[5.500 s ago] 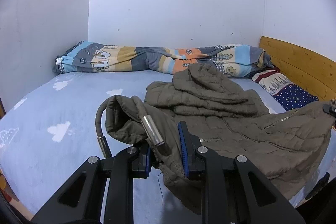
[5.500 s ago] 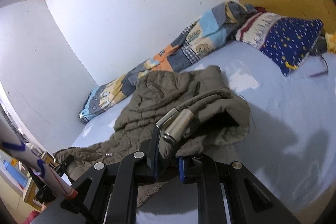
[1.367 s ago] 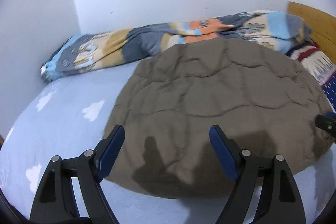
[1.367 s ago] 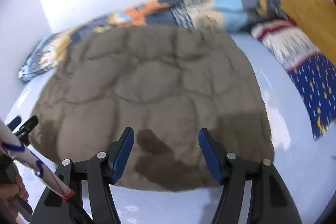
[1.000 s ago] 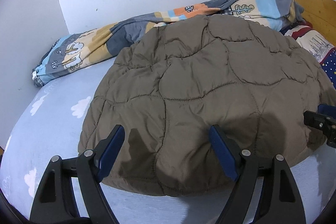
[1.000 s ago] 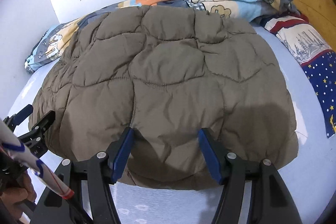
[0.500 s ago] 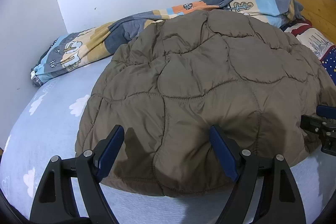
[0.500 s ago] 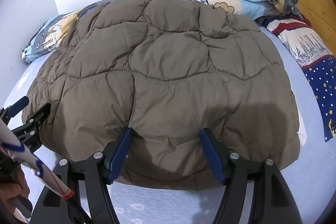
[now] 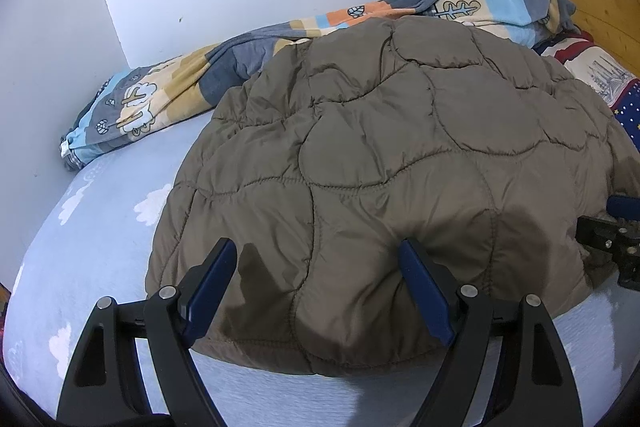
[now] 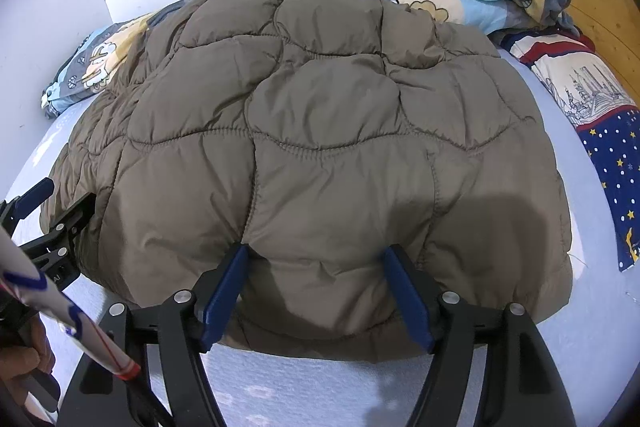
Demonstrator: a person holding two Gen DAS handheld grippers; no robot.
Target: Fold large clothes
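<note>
Your left hand-held gripper stands apart and your right hand-held gripper has just been opening, both over the quilted jacket at its near hem; bare bed lies left of the jacket.

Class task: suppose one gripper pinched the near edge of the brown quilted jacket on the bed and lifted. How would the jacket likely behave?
The quilted jacket would probably sag and drape rather than hold shape: it lies in soft folds on the bed sheet. Its puffy stitched panels suggest it is light for its bulk. The smooth, slightly shiny shell may slip in a shallow pinch.
</note>
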